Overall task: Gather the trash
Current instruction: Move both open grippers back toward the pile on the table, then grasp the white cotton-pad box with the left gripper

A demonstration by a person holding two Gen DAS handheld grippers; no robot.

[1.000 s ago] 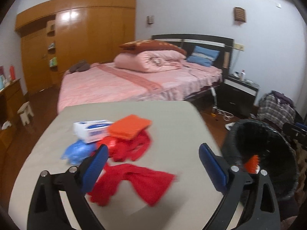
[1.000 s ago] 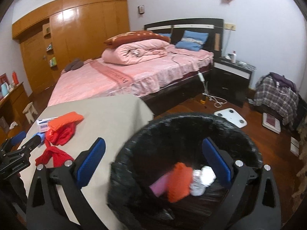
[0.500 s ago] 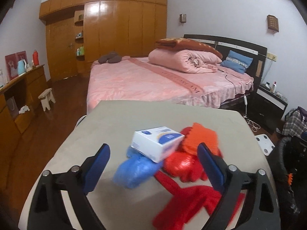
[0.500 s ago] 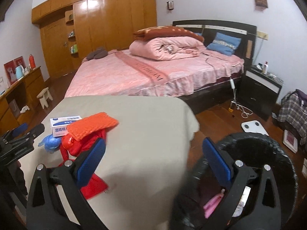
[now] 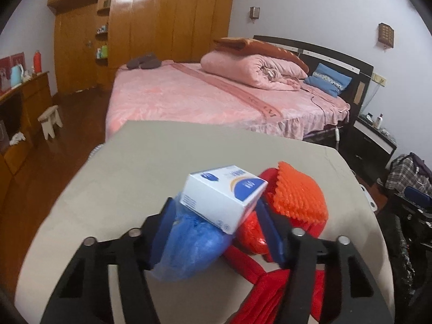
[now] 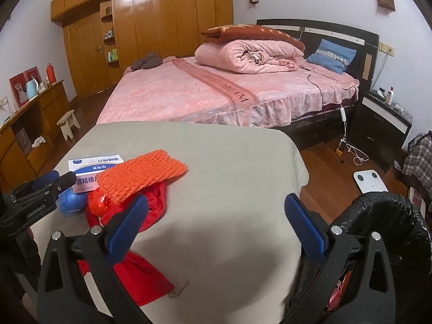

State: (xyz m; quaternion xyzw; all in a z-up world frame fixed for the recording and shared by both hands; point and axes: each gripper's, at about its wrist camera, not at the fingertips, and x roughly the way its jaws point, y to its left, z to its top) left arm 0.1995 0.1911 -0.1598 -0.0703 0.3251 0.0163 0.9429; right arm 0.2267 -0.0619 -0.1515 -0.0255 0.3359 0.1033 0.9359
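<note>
A crumpled blue plastic piece lies on the beige table, under a white and blue box. My left gripper has its jaws around the blue plastic and the box's near end, partly closed; it also shows in the right wrist view. An orange foam net, a red shiny wrapper and red cloth lie to the right. My right gripper is open and empty over the table. The black-lined bin stands at the right.
A pink bed stands beyond the table. A dark nightstand, a white scale and cables are on the floor at right. A wooden dresser and a small stool are at left.
My left gripper has moved forward onto the blue plastic and box, and its jaws have narrowed. My right gripper has swung left from over the bin to over the table.
</note>
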